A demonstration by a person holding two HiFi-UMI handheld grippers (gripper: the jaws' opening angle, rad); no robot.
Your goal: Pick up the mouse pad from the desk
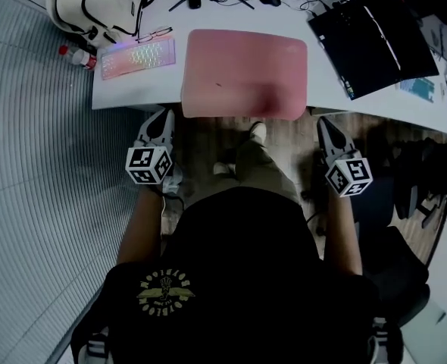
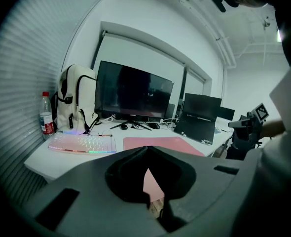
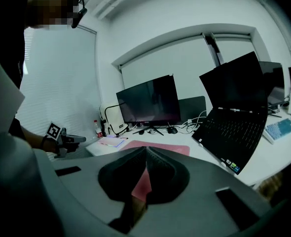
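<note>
Near me, my left gripper (image 1: 163, 114) and right gripper (image 1: 323, 121) hover empty, jaws together, before the bench (image 1: 132, 89) holding the pink mouse pad (image 1: 242, 70).

Light was even and cool, the white desk (image 1: 132, 89) bright and the shadows faint. A soft darker patch lay on the near edge of the mouse pad (image 1: 242, 70). The keyboard (image 1: 136, 58) glowed with coloured backlight. Both gripper views bowed strongly toward black corners, their foregrounds dim and soft.
</note>
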